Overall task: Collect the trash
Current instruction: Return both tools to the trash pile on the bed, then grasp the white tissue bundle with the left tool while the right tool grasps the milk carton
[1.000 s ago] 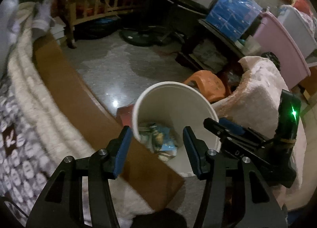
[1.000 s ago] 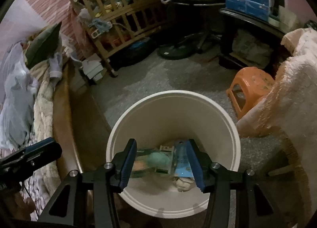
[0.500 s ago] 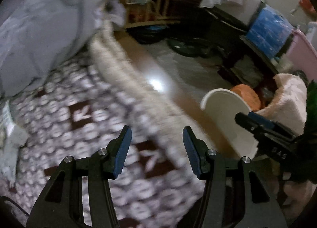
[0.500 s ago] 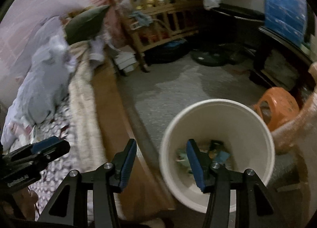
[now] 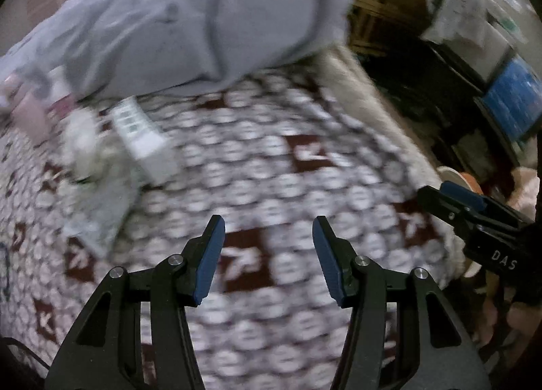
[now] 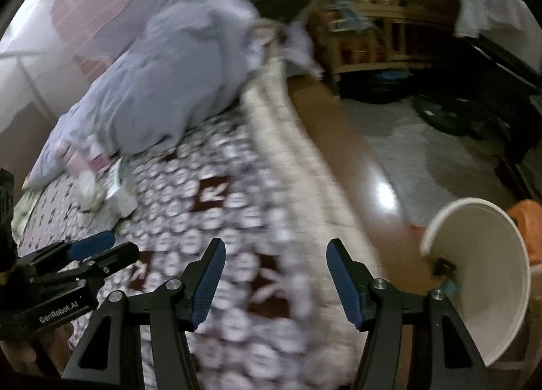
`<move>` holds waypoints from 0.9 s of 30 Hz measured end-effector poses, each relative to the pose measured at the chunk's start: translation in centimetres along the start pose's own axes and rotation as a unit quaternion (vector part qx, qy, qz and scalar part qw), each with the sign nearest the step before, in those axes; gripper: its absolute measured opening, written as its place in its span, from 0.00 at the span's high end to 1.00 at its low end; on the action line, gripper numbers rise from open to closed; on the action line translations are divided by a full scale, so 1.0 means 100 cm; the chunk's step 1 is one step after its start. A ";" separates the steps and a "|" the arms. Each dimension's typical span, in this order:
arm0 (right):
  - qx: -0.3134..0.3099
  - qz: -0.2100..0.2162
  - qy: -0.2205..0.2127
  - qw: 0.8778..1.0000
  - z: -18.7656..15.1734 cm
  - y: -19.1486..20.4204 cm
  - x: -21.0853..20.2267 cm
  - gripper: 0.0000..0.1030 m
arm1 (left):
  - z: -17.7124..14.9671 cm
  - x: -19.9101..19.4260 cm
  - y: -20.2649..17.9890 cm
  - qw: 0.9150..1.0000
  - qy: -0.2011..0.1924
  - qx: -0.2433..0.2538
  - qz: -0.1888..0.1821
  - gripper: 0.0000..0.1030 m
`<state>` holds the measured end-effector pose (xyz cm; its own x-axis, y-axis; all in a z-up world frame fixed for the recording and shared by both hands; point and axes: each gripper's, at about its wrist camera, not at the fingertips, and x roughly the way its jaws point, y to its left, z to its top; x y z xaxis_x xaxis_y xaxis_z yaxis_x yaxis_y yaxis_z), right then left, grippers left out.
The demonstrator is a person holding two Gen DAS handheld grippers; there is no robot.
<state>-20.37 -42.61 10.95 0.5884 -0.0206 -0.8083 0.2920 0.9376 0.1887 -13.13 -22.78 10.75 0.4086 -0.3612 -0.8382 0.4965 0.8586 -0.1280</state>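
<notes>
The bed [image 5: 271, 159] has a patterned blanket. A white bin [image 6: 481, 275] stands on the floor beside it. Blurry trash [image 5: 142, 139], maybe paper, lies near the grey bedding [image 5: 203, 17]. The left tool [image 5: 267, 258] is open and empty. The right tool [image 6: 274, 281] is empty too; its jaws have just been opening.

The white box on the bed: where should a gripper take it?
Across its short width, from above. The white box lies flat on the patterned blanket, long and narrow, with crumpled paper against its left side, so its free right end suits best.
</notes>
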 end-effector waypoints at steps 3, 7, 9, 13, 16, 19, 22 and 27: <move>-0.022 0.018 0.010 1.000 0.003 0.026 0.012 0.42 | -0.003 -0.010 0.039 0.999 -0.006 -0.028 0.019 0.49; -0.055 0.042 0.019 0.997 0.007 0.063 0.026 0.41 | -0.003 -0.019 0.094 0.997 -0.020 -0.072 0.030 0.48; -0.066 0.054 0.023 0.996 0.009 0.076 0.032 0.41 | -0.003 -0.020 0.121 0.995 -0.022 -0.092 0.034 0.45; -0.085 0.082 0.038 0.992 0.017 0.104 0.056 0.41 | 0.000 -0.013 0.160 0.993 -0.021 -0.105 0.046 0.45; -0.096 0.096 0.055 0.989 0.026 0.125 0.077 0.41 | 0.004 -0.006 0.173 0.994 -0.024 -0.100 0.043 0.45; -0.113 0.098 0.061 0.987 0.033 0.143 0.091 0.41 | 0.011 0.006 0.180 0.995 -0.023 -0.090 0.039 0.45; -0.125 0.102 0.062 0.985 0.041 0.159 0.102 0.40 | 0.020 0.017 0.185 0.996 -0.022 -0.084 0.034 0.45; -0.137 0.126 0.066 0.980 0.054 0.186 0.119 0.40 | 0.030 0.028 0.191 0.997 -0.017 -0.079 0.010 0.52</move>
<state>-3.91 -27.32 7.81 0.5088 0.2515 -0.8234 -0.0738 0.9656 0.2493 -0.21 -8.46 7.56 0.4439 -0.3530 -0.8236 0.3617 0.9115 -0.1958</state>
